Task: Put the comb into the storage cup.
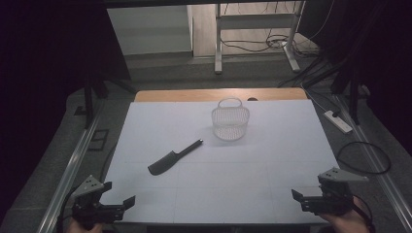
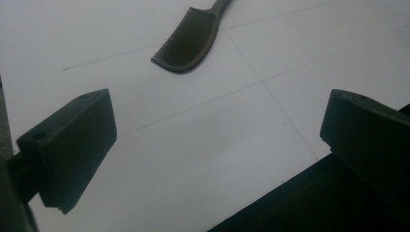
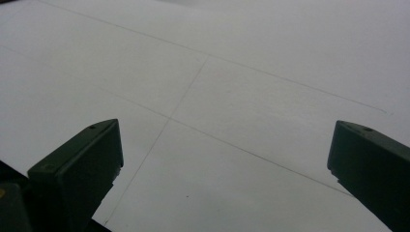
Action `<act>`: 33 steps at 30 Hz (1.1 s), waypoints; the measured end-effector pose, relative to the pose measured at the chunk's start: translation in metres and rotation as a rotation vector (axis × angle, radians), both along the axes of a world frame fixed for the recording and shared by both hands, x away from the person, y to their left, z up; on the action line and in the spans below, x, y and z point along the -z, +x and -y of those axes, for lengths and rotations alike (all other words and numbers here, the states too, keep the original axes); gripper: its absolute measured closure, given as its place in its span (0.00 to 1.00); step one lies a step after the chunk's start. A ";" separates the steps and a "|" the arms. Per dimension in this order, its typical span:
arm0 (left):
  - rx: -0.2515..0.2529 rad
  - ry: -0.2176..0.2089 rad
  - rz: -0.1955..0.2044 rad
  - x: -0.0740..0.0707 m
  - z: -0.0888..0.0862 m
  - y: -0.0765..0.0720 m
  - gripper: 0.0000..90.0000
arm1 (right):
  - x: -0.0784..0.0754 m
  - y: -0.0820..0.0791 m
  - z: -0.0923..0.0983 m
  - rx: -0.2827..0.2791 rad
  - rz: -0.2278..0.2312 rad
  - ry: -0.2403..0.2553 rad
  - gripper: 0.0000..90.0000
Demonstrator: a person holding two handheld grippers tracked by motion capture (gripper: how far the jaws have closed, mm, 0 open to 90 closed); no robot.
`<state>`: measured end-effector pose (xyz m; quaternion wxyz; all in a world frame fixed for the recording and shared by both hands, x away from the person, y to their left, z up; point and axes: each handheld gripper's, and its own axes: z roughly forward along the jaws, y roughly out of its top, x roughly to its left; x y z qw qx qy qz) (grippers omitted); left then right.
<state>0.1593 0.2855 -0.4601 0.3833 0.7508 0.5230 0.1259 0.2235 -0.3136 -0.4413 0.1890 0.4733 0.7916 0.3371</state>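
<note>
A black comb [image 1: 172,158] lies flat on the white table [image 1: 272,160], left of centre, with its handle pointing toward a white wire basket [image 1: 230,122] that stands upright farther back. My left gripper [image 1: 118,194] rests at the near left corner, open and with nothing between its jaws. In the left gripper view the comb's toothed end [image 2: 186,38] lies well ahead of the open left gripper [image 2: 217,125]. At the near right corner my right gripper [image 1: 309,190] is open too. In the right gripper view, bare table lies between the wide jaws of my right gripper [image 3: 225,154].
The wooden far edge of the table [image 1: 194,94] shows behind the white sheet. Metal rails [image 1: 73,160] run along both sides. A power strip [image 1: 338,121] and a looped cable [image 1: 363,158] lie on the floor at the right. A desk frame [image 1: 255,29] stands beyond.
</note>
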 end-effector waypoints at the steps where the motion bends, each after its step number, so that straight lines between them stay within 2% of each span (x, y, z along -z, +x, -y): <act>1: 0.000 0.000 0.000 0.000 0.000 0.000 0.00 | 0.000 0.000 0.000 0.001 0.000 -0.003 0.00; 4: -0.007 -0.012 0.002 0.000 -0.002 -0.001 0.00 | 0.000 -0.001 -0.001 0.002 0.003 -0.010 0.00; 11: -0.006 -0.010 -0.007 0.000 -0.002 0.000 0.00 | -0.001 -0.004 -0.004 -0.010 0.005 -0.032 0.00; 20: -0.007 -0.015 -0.019 0.001 -0.002 0.001 0.00 | 0.000 -0.004 -0.004 -0.009 0.006 -0.037 0.00; 27: 0.002 -0.007 -0.025 0.000 -0.001 0.002 0.00 | 0.000 -0.004 -0.006 -0.015 0.013 -0.047 0.00; 33: 0.024 0.019 -0.034 0.000 0.006 0.008 0.00 | 0.000 -0.005 -0.006 -0.021 0.018 -0.051 0.00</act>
